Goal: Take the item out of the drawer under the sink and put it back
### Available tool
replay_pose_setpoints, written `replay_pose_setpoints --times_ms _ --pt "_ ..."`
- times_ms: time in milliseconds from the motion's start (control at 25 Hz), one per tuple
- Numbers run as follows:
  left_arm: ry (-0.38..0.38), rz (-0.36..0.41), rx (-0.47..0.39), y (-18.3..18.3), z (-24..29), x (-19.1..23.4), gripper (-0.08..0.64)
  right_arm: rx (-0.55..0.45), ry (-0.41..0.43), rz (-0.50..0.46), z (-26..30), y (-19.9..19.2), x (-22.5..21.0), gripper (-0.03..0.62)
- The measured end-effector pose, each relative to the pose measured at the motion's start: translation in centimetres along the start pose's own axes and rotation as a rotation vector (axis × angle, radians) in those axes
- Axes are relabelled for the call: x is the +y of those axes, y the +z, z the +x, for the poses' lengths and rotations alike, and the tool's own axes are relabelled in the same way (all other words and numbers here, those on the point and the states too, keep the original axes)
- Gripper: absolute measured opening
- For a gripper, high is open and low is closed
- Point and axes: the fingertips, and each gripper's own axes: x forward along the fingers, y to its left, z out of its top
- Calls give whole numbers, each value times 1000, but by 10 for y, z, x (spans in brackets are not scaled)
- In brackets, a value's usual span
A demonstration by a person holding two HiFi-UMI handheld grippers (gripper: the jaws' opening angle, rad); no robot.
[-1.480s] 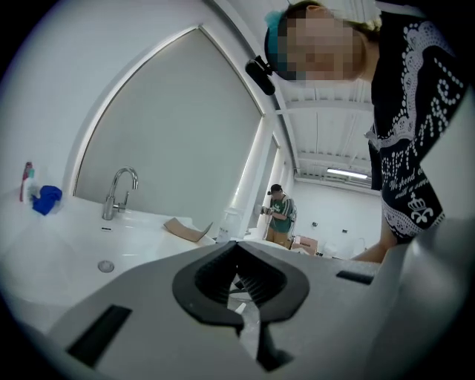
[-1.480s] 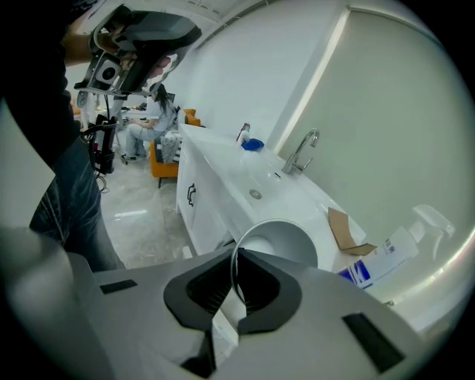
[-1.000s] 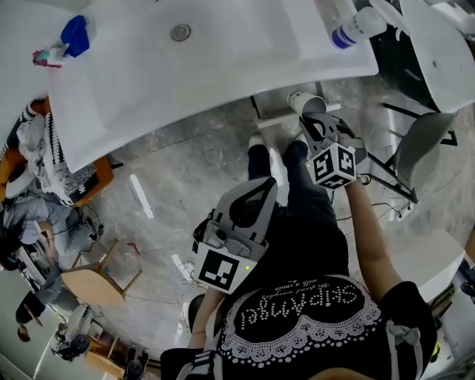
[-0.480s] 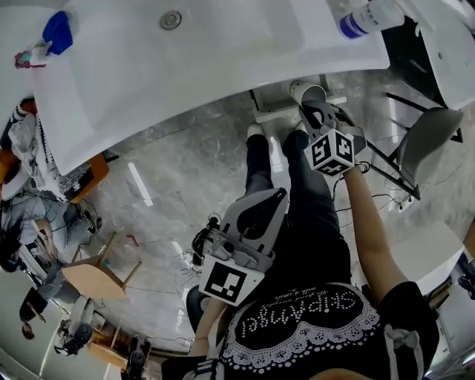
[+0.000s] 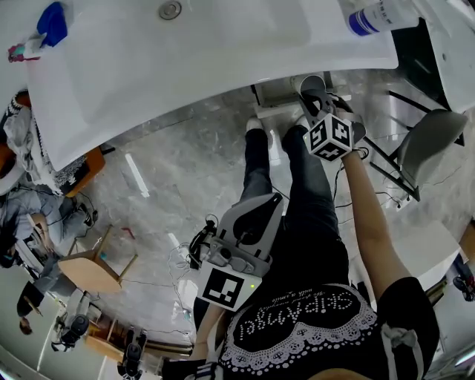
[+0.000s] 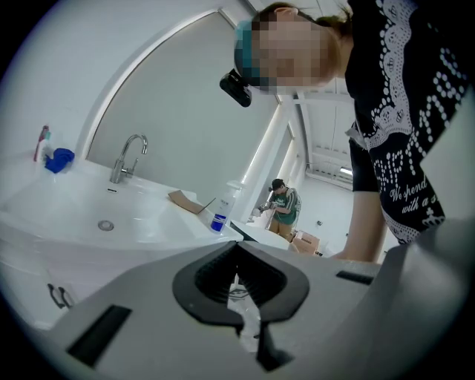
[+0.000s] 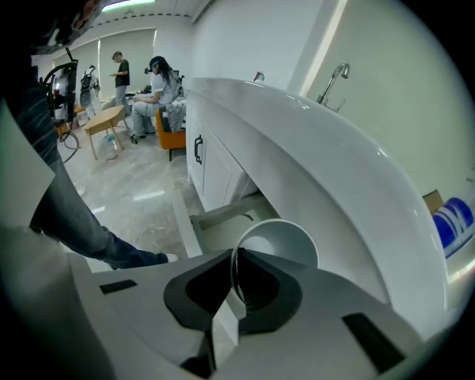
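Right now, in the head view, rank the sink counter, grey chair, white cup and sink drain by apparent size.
Largest to smallest:
1. sink counter
2. grey chair
3. white cup, partly hidden
4. sink drain
Chair and cup sit below the counter, farther from the camera, so both look smaller than they are.

**Cup lowered toward counter edge**

Right gripper [image 5: 318, 100] and the white cup [image 5: 312, 83] it grips have gone down and in toward the counter's [image 5: 185, 82] front edge. In the head view the cup rim now meets that edge, where a strip of floor showed between them before. Left gripper [image 5: 261, 211] has sunk slightly. The camera has tipped, so the counter sits higher in the picture and the bottle [image 5: 375, 16] at its right corner is partly cut off.
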Motion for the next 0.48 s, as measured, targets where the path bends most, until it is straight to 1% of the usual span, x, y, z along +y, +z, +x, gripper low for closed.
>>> replay_pose_setpoints --times_ms 120,320,480 --pt "5 -12 -5 0 -3 1 3 12 13 -5 8 -1 -1 23" --pt "11 -28 -37 8 -7 5 3 24 35 -8 20 0 0 23" --pt "28 -35 -39 8 -10 8 3 41 59 -15 30 -3 4 23"
